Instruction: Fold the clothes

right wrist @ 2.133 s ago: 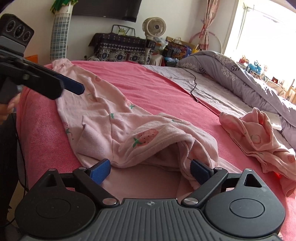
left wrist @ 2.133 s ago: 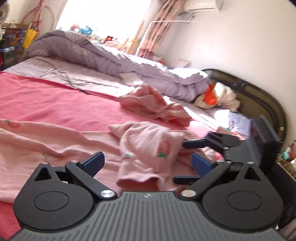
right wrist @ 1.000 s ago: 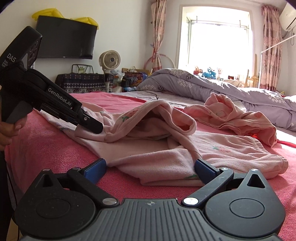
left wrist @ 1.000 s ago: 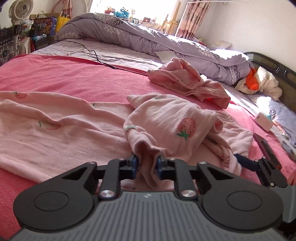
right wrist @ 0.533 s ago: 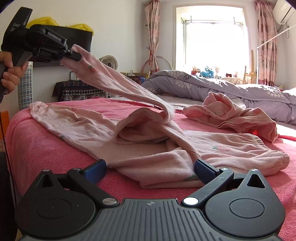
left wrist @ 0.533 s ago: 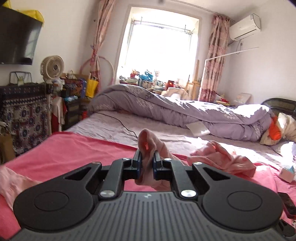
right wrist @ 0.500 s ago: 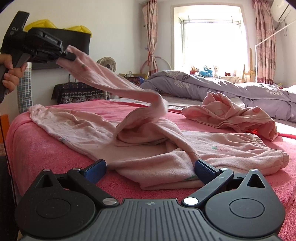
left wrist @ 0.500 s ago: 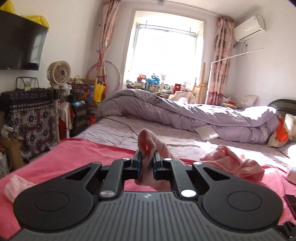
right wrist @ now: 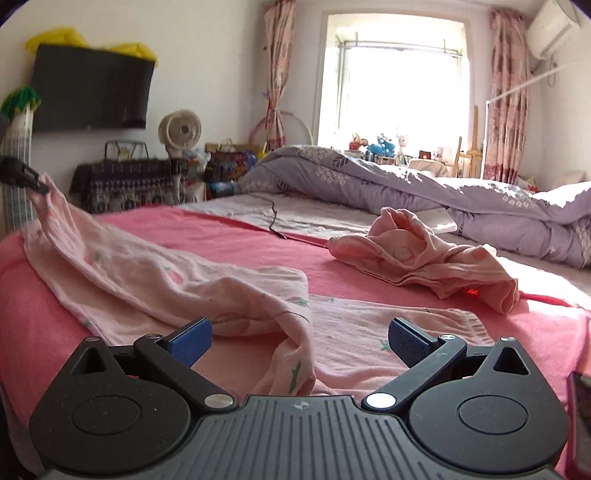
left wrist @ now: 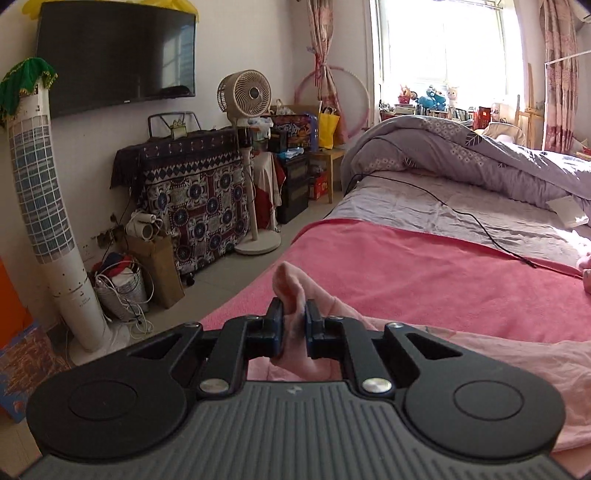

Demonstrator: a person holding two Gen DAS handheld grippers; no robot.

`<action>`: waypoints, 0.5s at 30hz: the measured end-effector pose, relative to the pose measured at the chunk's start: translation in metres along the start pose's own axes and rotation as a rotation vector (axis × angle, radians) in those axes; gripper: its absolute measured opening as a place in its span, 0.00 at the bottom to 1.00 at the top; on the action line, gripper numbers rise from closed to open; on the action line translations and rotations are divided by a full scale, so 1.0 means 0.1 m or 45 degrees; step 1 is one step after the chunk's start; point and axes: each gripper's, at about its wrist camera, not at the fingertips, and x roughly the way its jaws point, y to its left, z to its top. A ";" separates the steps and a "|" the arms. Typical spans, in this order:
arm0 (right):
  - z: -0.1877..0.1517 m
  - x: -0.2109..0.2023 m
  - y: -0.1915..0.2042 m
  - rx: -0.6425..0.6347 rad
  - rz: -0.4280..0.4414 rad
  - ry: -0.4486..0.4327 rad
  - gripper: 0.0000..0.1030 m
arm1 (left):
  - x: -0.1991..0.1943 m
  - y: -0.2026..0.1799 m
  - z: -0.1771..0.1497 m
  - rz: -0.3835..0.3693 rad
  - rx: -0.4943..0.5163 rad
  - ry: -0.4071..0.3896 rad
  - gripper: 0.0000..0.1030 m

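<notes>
Left tongs (left wrist: 294, 325) clamp a garment (right wrist: 155, 273) end, lifting it to straighten (probably for folding); right tongs (right wrist: 299, 338) gape apart just above its other end.

**A sunlit bedroom, crowded along one wall**

A bright window (right wrist: 391, 92) with pink patterned curtains (right wrist: 275, 70) floods the pale walls with daylight; soft toys (right wrist: 384, 142) line its sill. A dark television (left wrist: 114, 55) hangs on the wall above a cabinet draped in patterned cloth (left wrist: 192, 195). Beside it stands a beige pedestal fan (left wrist: 245, 96), and nearer, a white tower fan (left wrist: 48, 206). The floor is grey tile (left wrist: 221, 273). A rumpled lilac duvet (right wrist: 424, 192) lies across the bed's grey sheet (left wrist: 424, 210) and pink blanket (left wrist: 424, 291). An air conditioner (right wrist: 550, 29) sits high up.
</notes>
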 end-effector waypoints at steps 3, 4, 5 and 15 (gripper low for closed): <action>0.03 0.19 0.26 -0.244 -0.141 0.062 1.00 | 0.05 0.09 -0.08 -0.012 -0.034 0.024 0.12; 0.01 0.27 0.33 -0.317 -0.199 0.079 1.00 | 0.05 0.09 -0.07 -0.018 -0.036 0.018 0.13; -0.01 0.36 0.40 -0.390 -0.263 0.095 1.00 | 0.05 0.11 -0.04 -0.024 -0.038 0.010 0.13; -0.02 0.03 0.08 -0.149 -0.521 -0.062 0.59 | 0.08 0.22 0.05 0.052 -0.013 -0.025 0.15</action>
